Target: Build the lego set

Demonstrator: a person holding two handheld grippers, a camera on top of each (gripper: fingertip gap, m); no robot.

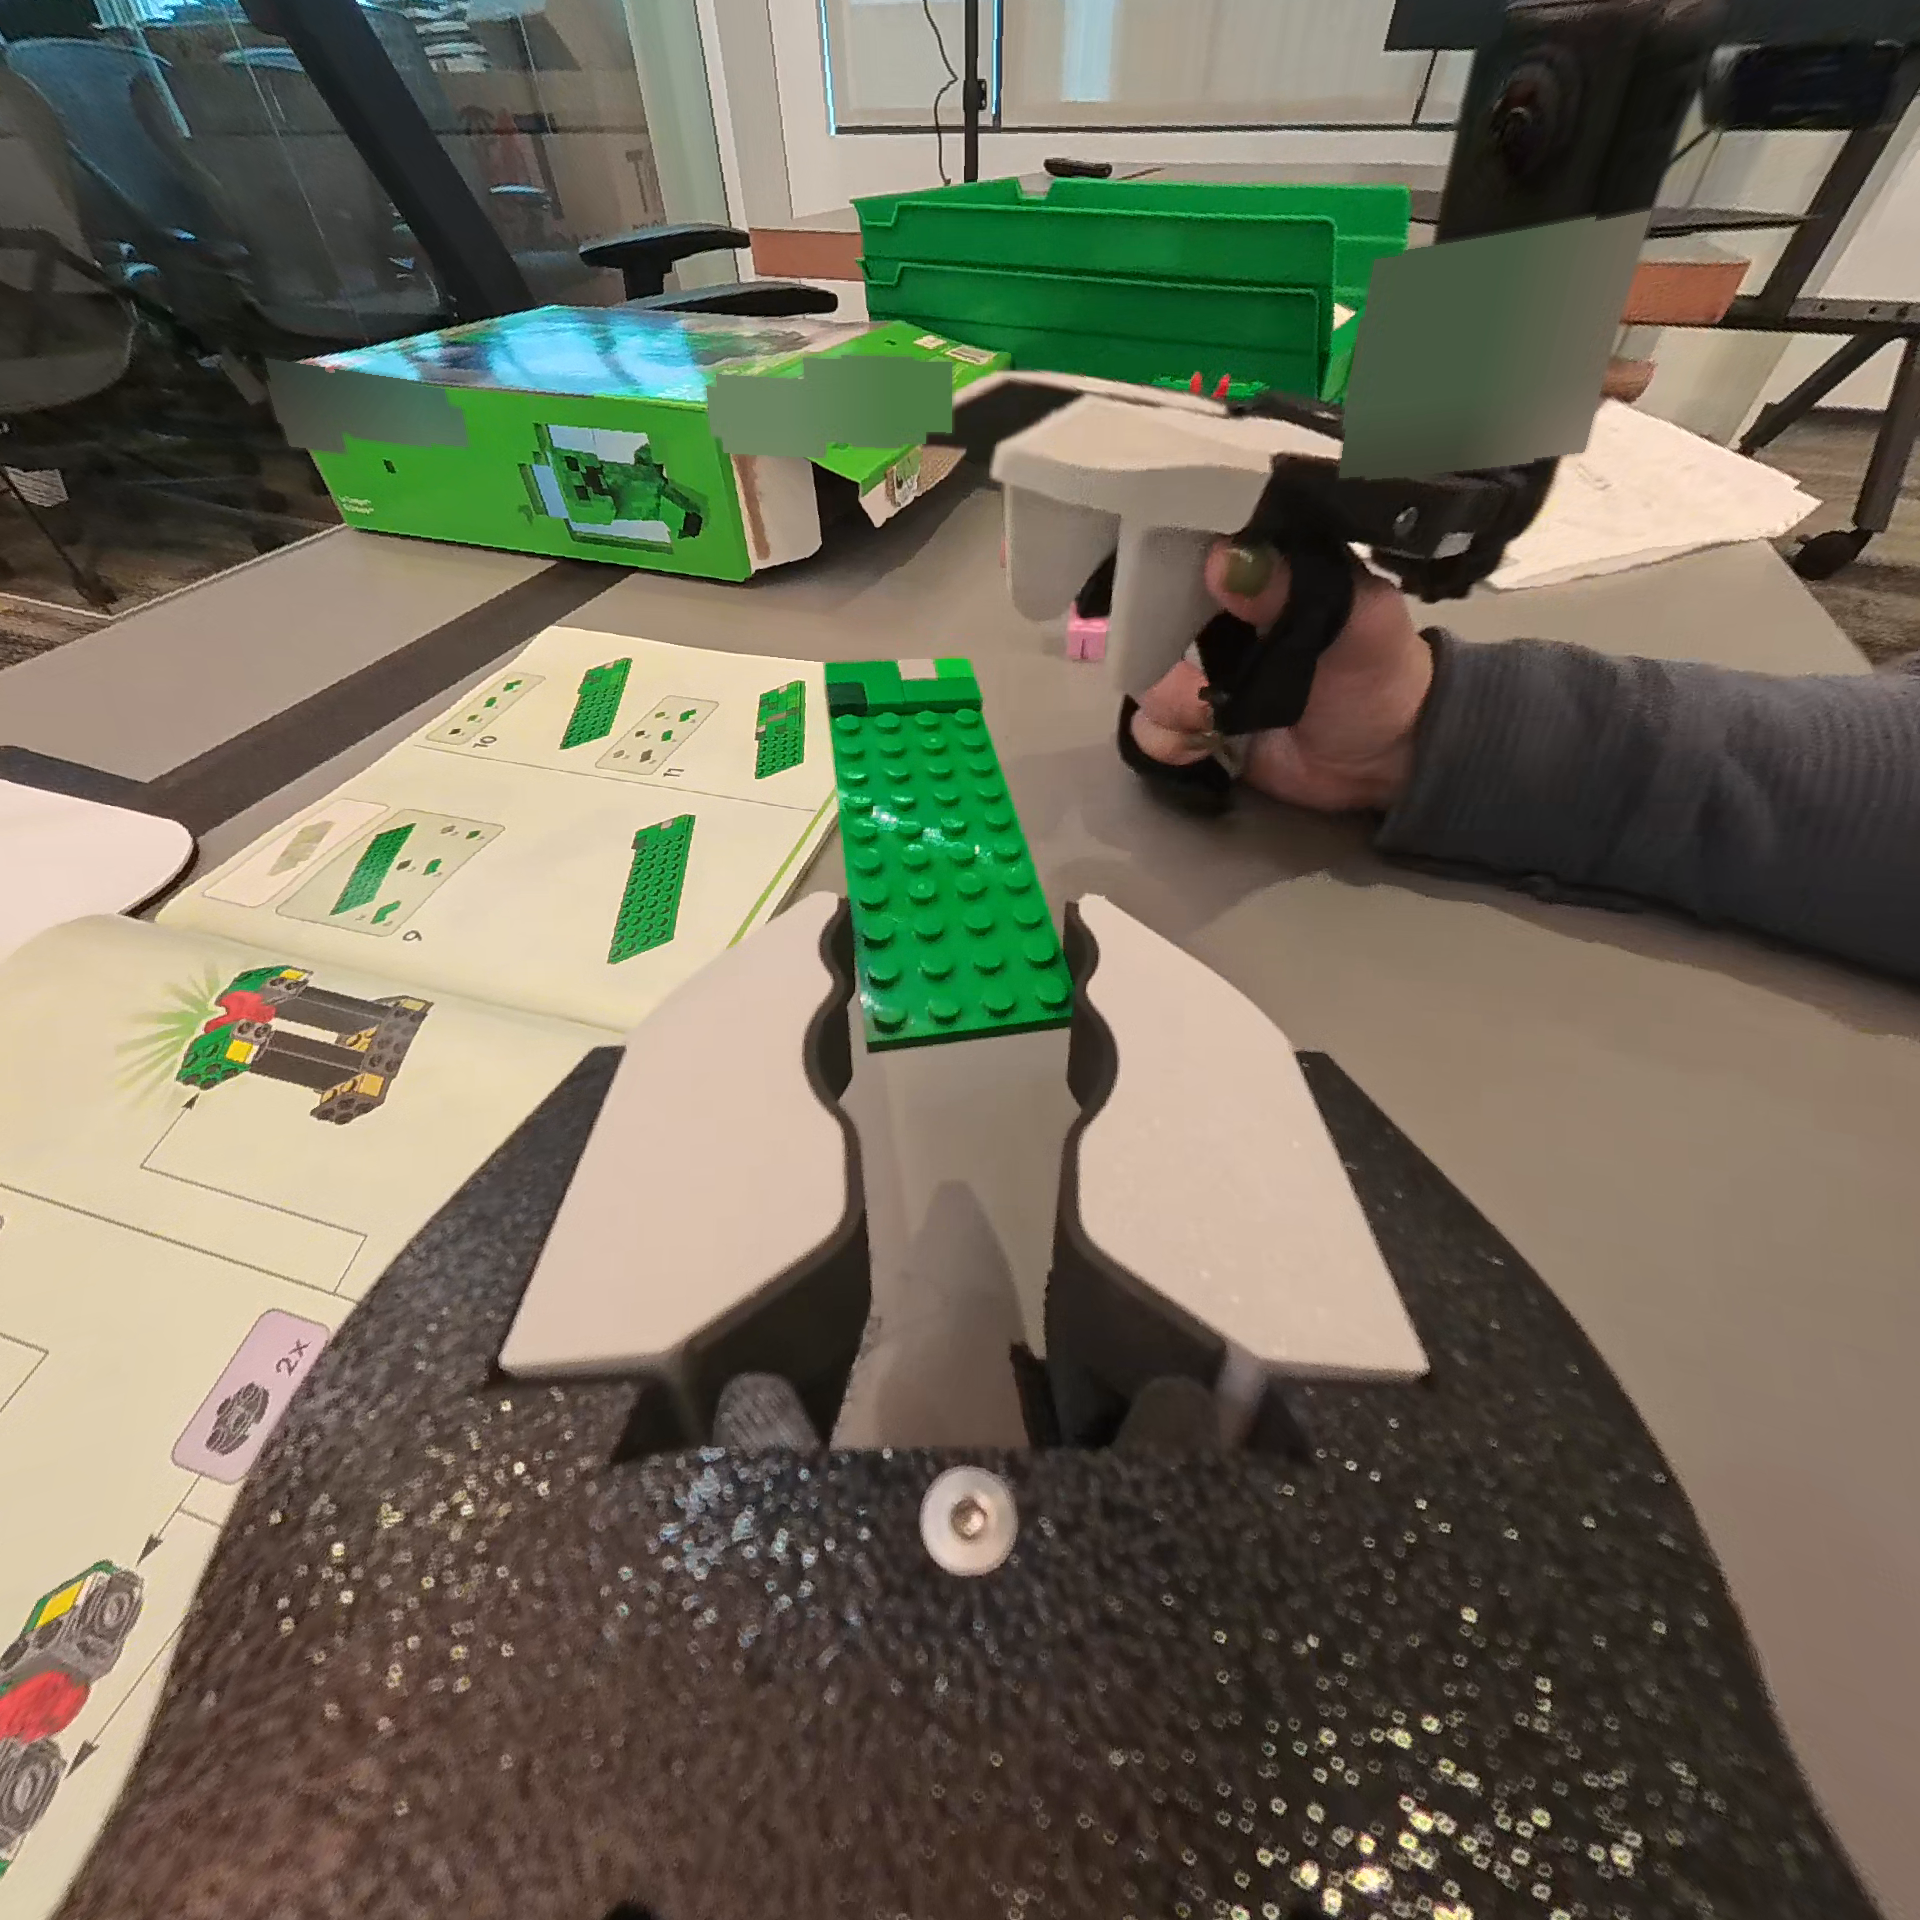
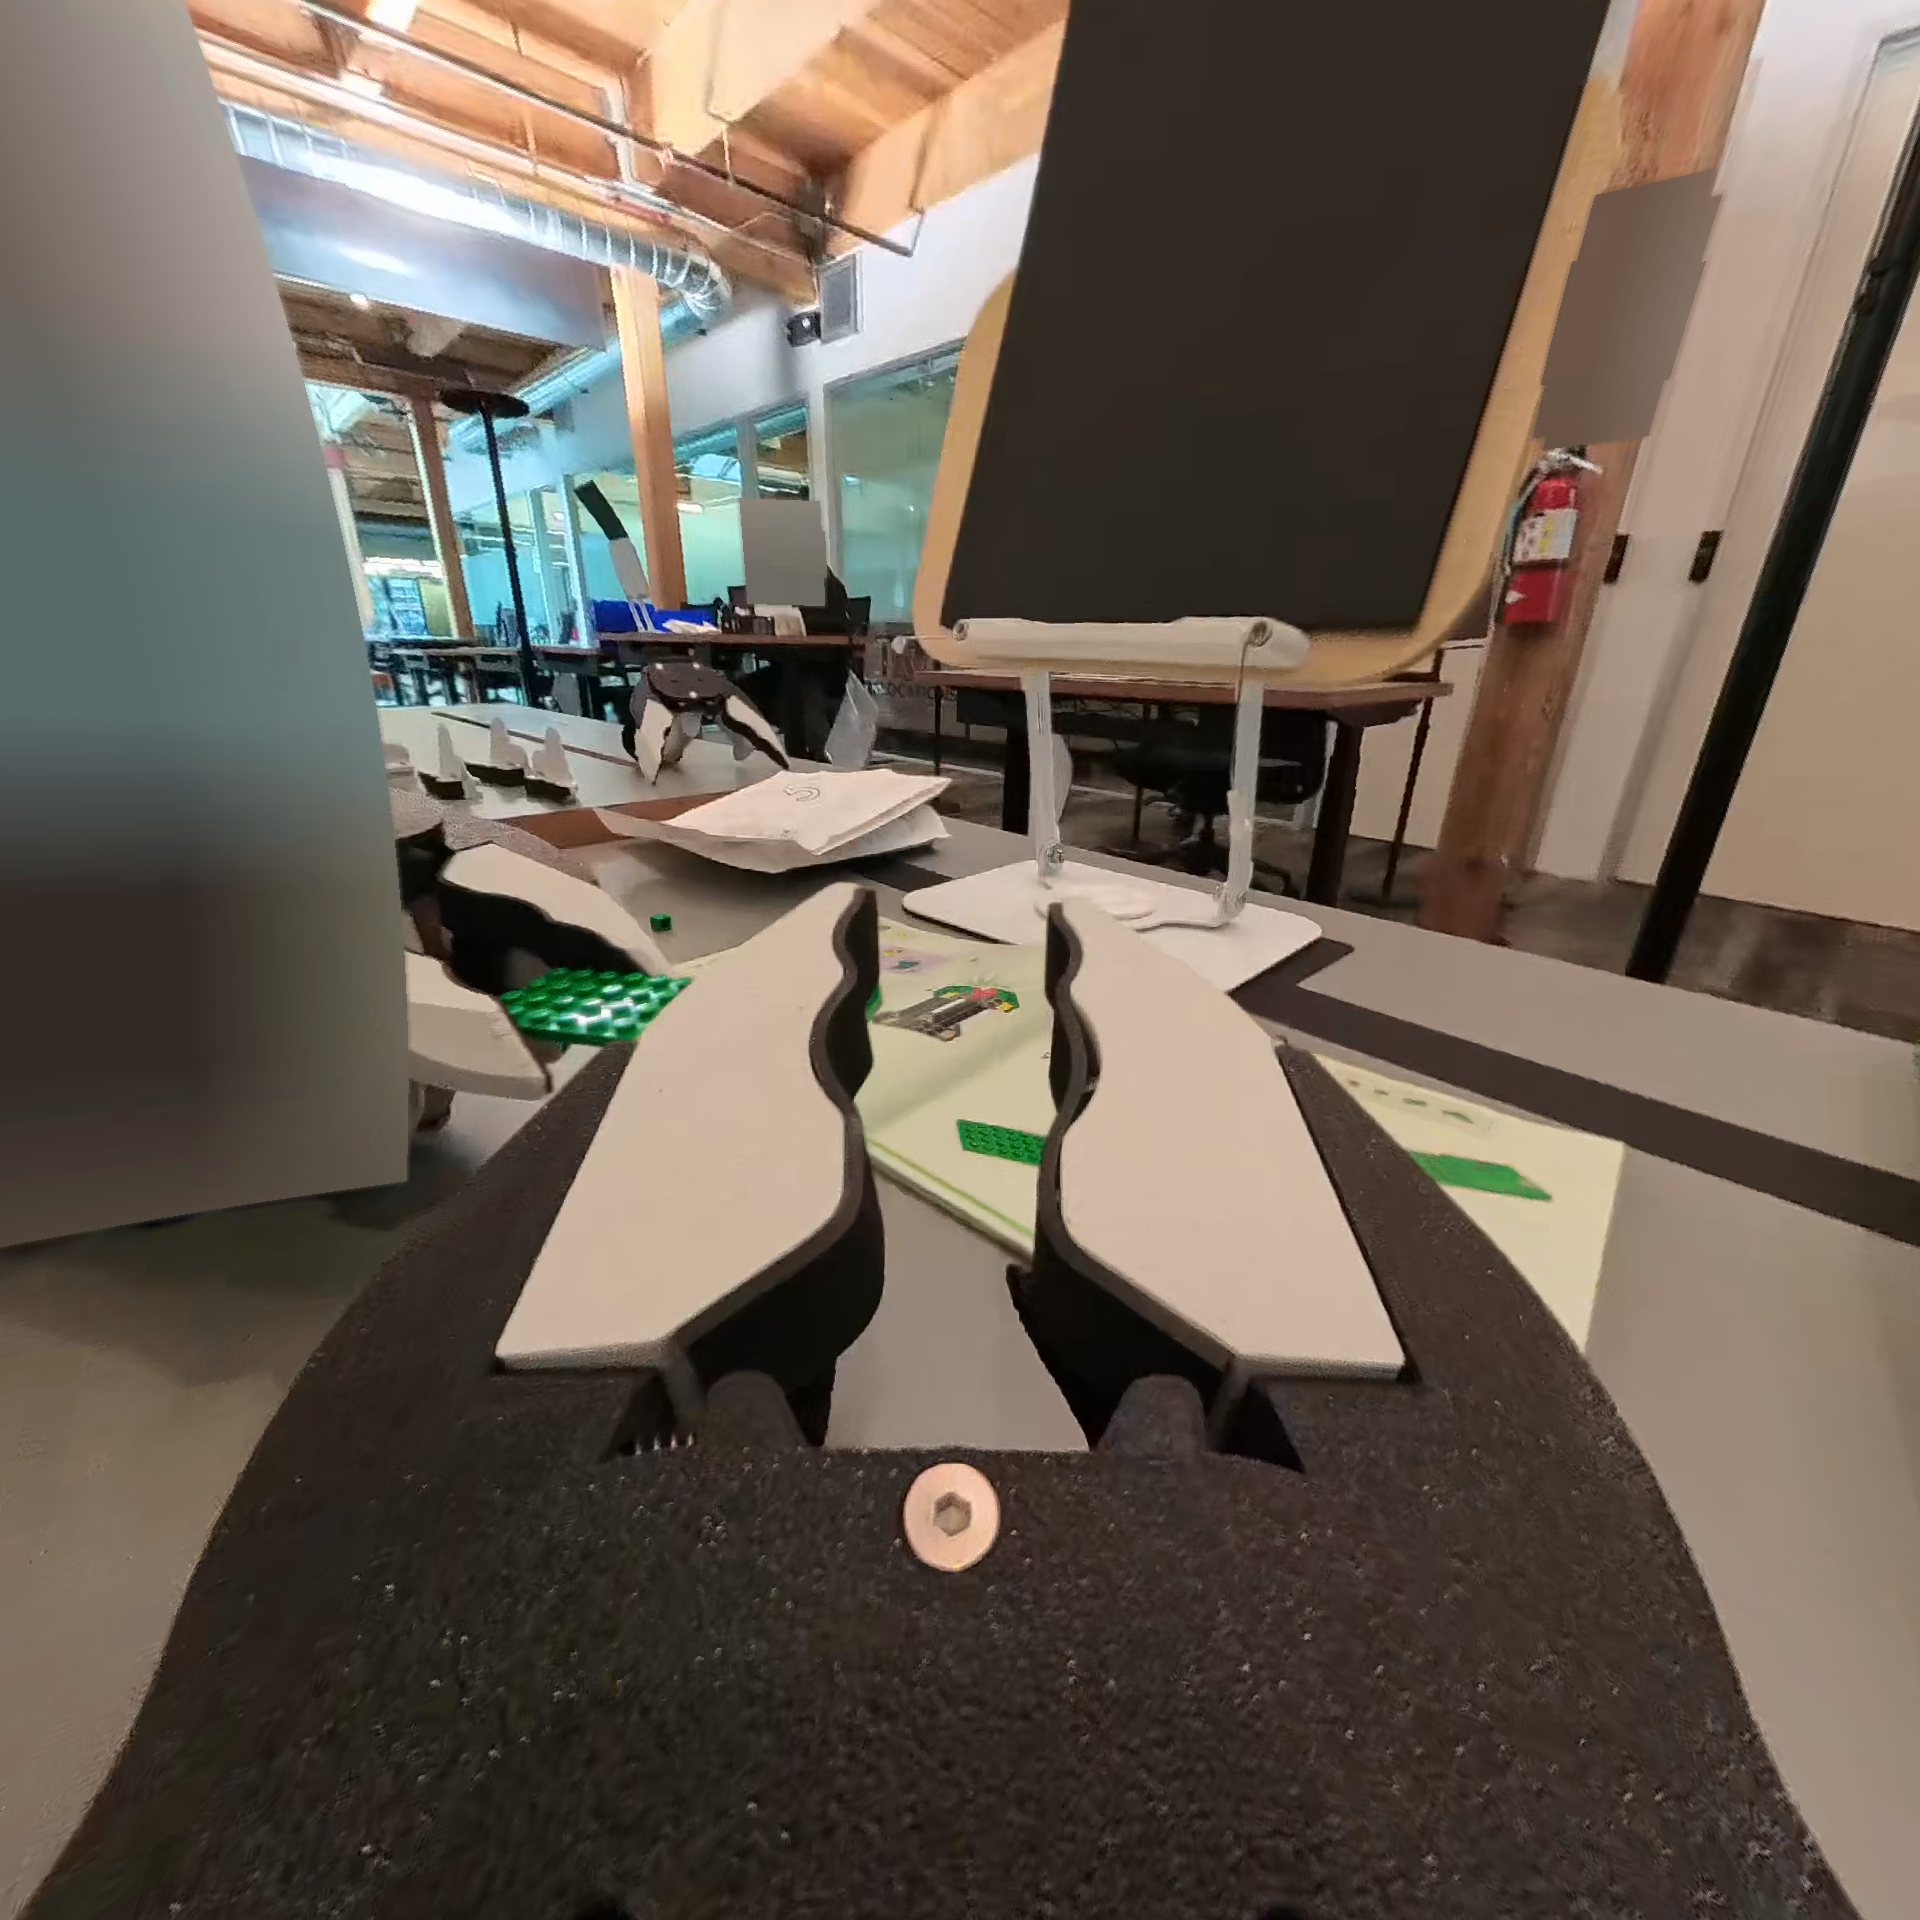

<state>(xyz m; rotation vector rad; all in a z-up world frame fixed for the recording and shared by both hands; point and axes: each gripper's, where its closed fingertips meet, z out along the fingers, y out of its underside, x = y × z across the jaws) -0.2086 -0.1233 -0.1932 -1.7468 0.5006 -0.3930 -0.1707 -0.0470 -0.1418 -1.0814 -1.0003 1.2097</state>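
Early in the build: only a short row of small bricks (image 1: 902, 681) seated at the far end of the plate (image 1: 951, 862). Booklet (image 1: 499, 831) open left of the left fingers (image 1: 956, 961), showing plate steps. Left fingers set narrowly either side of the plate's near end, flat on the surface (image 1: 1455, 1091); close to both edges, contact not clear, probably steadying it. Beyond those fingers and to the right, a pink brick (image 1: 1088, 636) just beneath the right fingers (image 1: 1091, 597), which point down, slightly parted, empty as far as can be seen.

Next move, by judgement: pinch the pink brick, carry it over the plate, line up studs, press down while the left fingers brace.

Hard to tell: whether the pink brick is touched, being half behind the fingertips. From the right wrist view, right fingers (image 2: 951, 925) gaping over the booklet (image 2: 966, 1101), nothing between; plate (image 2: 582, 1003) at far left, partly covered by the other tool; a tiny green piece (image 2: 659, 921) beyond, kind unclear.
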